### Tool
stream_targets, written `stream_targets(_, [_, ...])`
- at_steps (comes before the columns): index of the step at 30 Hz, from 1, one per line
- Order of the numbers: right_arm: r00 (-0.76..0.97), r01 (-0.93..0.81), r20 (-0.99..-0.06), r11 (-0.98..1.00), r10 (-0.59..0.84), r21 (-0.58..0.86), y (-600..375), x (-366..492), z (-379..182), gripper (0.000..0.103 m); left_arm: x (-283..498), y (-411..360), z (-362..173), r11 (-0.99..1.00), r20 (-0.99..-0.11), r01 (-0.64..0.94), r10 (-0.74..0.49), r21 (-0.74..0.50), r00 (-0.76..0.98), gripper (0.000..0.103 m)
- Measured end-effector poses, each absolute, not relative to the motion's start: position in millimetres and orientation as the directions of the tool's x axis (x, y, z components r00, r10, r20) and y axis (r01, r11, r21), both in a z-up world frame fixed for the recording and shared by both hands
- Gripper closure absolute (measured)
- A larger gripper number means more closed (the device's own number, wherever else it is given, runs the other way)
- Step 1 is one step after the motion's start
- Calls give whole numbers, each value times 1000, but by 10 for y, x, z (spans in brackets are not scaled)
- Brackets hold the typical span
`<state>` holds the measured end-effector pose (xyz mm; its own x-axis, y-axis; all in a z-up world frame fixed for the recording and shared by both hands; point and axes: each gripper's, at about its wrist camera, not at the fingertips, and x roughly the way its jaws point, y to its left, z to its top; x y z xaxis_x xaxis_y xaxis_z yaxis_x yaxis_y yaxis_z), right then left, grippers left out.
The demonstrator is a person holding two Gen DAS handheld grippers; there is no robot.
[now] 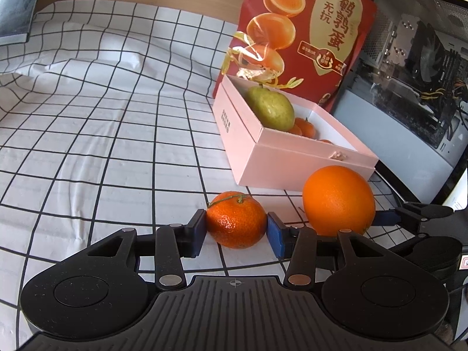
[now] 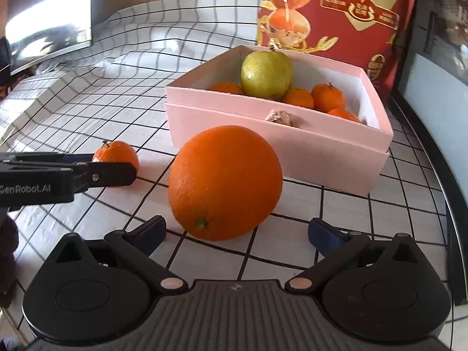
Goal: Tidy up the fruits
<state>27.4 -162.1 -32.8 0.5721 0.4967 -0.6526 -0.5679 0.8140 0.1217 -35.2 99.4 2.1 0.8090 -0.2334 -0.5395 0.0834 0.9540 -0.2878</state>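
Observation:
A small mandarin [image 1: 236,223] with a green stem rests on the checked cloth, and my left gripper [image 1: 235,225] is shut on it, one blue pad against each side. From the right wrist view the same mandarin [image 2: 117,153] shows behind a left gripper finger [image 2: 111,172]. A large orange [image 2: 225,181] lies just ahead of my right gripper [image 2: 237,231], whose jaws stand wide open on either side without touching it. Behind sits a pink box [image 2: 292,146] holding a green pear [image 2: 266,70] and several mandarins [image 2: 326,96].
A red snack bag [image 1: 307,29] stands behind the pink box [image 1: 292,161]. A computer case [image 1: 409,73] with a glass side fills the right. A dark monitor [image 2: 49,14] is at the far left. The checked cloth [image 1: 102,131] is wrinkled there.

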Motion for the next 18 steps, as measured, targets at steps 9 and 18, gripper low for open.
stream_targets(9, [598, -588, -606, 801, 524, 112, -1598, 339, -246, 1, -394, 876, 38, 974, -548, 56, -172, -221, 818, 54])
stream_targets(18, [583, -593, -628, 798, 517, 106, -1697, 363, -225, 9, -407, 867, 40, 975, -545, 48, -161, -215, 823, 54])
